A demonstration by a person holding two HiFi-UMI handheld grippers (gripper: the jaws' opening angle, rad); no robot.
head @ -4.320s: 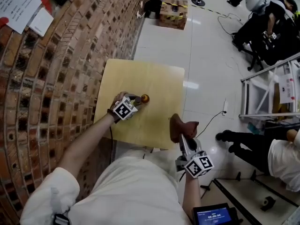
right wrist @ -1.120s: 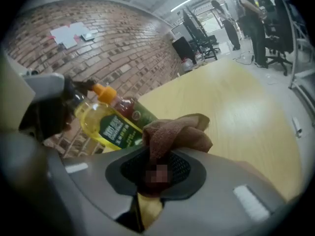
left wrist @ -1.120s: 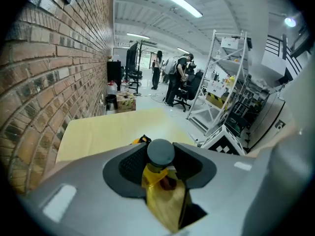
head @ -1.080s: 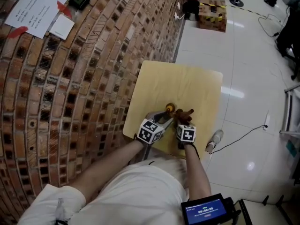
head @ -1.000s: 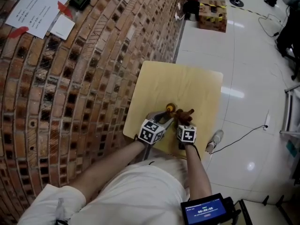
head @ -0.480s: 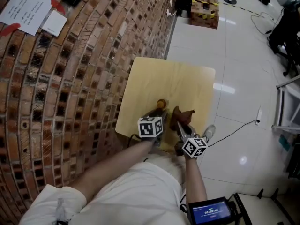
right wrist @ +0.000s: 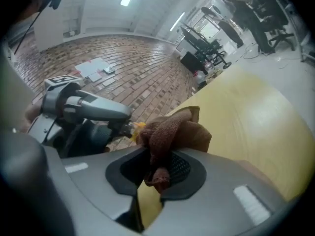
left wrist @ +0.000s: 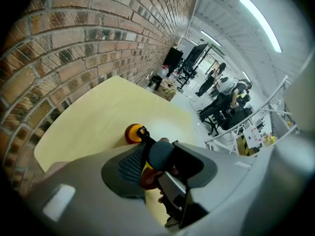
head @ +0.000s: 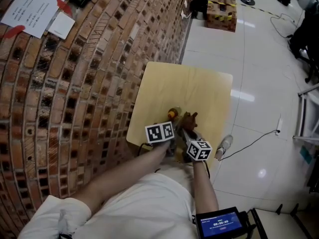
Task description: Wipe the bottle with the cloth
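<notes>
A small yellow bottle (head: 172, 114) with an orange cap (left wrist: 133, 132) is low over the yellow table (head: 199, 86), cap pointing away from me. My left gripper (head: 168, 122) has the bottle's body between its jaws, pads on its sides, and the jaws are opening slightly. My right gripper (head: 189, 129) is shut on a brown cloth (head: 188, 119), whose bunched end touches the right side of the bottle. In the right gripper view the cloth (right wrist: 172, 132) rises out of the jaws (right wrist: 160, 167), with the bottle (right wrist: 139, 127) just behind it.
A brick wall (head: 84, 68) runs along the table's left side. To the right, a white tiled floor (head: 259, 59) carries a cable (head: 251, 138). Boxes (head: 219, 6) stand beyond the table's far end. People sit at desks (left wrist: 224, 95) in the distance.
Over the earlier frames my right gripper carried the cloth from the table's near right edge to the bottle. In the last half second it drew in closer beside the left gripper.
</notes>
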